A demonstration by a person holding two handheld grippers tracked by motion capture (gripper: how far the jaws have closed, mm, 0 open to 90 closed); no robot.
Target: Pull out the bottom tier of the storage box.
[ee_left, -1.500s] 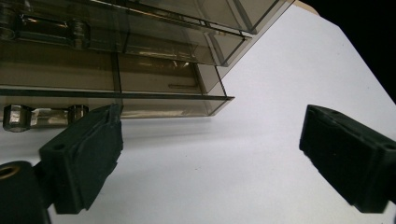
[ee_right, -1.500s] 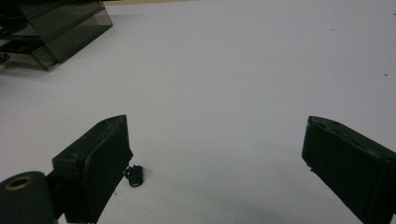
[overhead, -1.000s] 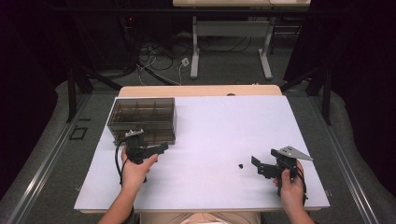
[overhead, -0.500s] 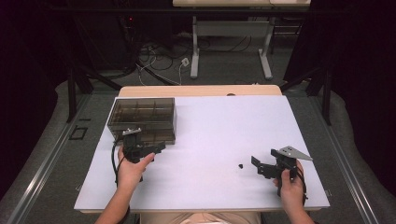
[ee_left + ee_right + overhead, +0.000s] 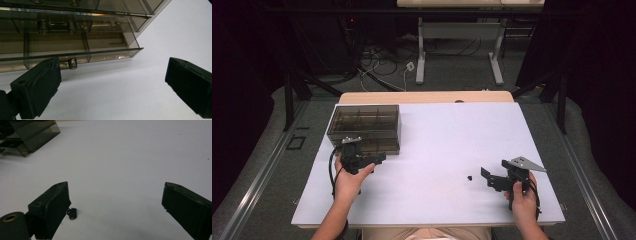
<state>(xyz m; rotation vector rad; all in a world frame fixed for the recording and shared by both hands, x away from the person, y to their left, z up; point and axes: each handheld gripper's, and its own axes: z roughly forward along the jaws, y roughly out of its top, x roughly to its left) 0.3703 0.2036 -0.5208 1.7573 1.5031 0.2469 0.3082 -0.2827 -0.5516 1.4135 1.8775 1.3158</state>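
A small black part (image 5: 470, 177) is lying on the white table (image 5: 437, 145), just beside the tip of the right gripper (image 5: 490, 179) and not touching it. In the right gripper view the part (image 5: 71, 213) is sitting next to the inner edge of one jaw, ahead of the gap rather than between the pads. The right gripper's jaws are standing wide apart, holding nothing. Well apart, at the table's left side, the left gripper (image 5: 371, 159) is hovering just beside the front of a smoky transparent compartment box (image 5: 364, 127). Its jaws are also spread wide and empty, with the box's small latch (image 5: 72, 63) lying just ahead of one jaw.
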